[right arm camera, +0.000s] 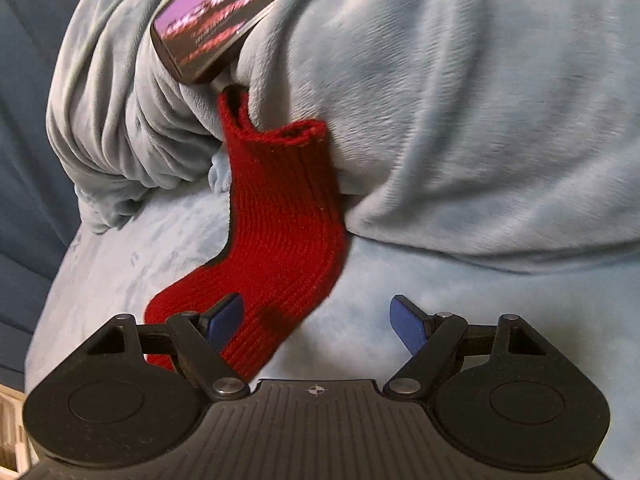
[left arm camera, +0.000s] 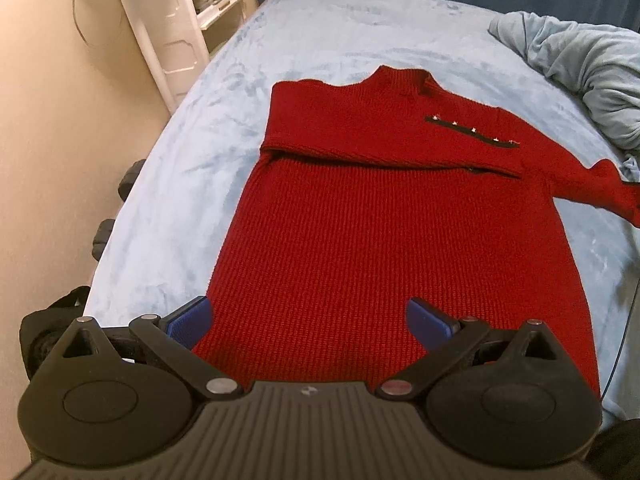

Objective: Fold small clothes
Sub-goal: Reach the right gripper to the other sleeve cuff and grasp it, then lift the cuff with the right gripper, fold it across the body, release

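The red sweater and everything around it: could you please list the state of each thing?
red sweater: flat on the bed, one sleeve folded across the chest.
other sleeve: stretched out, cuff against the bunched blanket.
blanket: bunched in a heap.
phone: screen lit, resting on the blanket.
left gripper: jaws open, empty.
right gripper: jaws open, nothing gripped.

Left gripper [left arm camera: 310,318], seen along its own fingers and pitched steeply downward: jaws spread wide, blue pads [left arm camera: 192,318] at 9 and 3 o'clock of the gap, nothing pinched between them. Right gripper [right arm camera: 318,320], angled downward: jaws likewise wide apart, blue fingertips [right arm camera: 408,322] at 9 and 3 o'clock, pressing on nothing. Black linkage arms and ribbed housing of each fill the 6 o'clock edge
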Motion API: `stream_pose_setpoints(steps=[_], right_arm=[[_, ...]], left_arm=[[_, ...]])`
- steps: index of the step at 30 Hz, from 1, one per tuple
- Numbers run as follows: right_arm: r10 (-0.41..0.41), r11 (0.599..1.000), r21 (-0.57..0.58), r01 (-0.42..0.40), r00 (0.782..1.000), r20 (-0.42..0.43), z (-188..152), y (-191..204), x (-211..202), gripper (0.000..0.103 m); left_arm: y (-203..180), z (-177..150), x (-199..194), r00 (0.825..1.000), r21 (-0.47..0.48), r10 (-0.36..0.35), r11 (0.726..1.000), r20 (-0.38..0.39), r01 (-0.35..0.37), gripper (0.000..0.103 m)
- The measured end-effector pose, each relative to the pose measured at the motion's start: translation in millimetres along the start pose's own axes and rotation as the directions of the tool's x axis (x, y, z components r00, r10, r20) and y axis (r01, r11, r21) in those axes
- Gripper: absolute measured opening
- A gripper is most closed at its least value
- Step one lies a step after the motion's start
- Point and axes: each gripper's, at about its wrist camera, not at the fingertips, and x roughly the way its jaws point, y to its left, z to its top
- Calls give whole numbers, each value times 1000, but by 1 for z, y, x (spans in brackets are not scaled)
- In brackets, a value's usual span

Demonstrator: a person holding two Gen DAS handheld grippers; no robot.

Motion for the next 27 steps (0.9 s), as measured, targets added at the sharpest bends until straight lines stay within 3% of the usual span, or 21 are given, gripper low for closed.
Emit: stream_pose_setpoints(steps=[3,7,8,9,10,16,20,24,27], right_arm=[[-4,999,-35,4,1000,18,1,7,11,93],[-18,996,-84,22,999,41,6,17,23,95],[-19,996,-90,23,999,50,7,19,24,79],[-3,994,-109,9,999,54,8,20,26,27],[-6,991,-133,12,999,49,10,21,27,9],[150,989,-1,-151,986,66,18,-5,-12,10],[259,964,27,-263,959,112,21,-21,-55,10],[263,962,42,-270,957,120,31,-28,-60,10],[168,986,3,-169,982,81,25,-27,-39,10]], left_arm=[[-4,1,3,1000,9,7,1000,-5,-7,103],[-7,1,5,1000,27,25,999,-3,-25,103],[-8,1,6,1000,30,28,999,-3,-28,103],[-9,0,5,1000,31,31,999,-3,-31,103],[-9,0,4,999,30,33,999,-1,-33,103],[-8,4,6,999,25,41,999,3,-42,103],[-10,5,10,1000,7,24,1000,-13,-24,103],[-12,2,10,1000,22,28,999,-8,-28,103],[-9,1,10,1000,9,20,1000,-11,-20,103]])
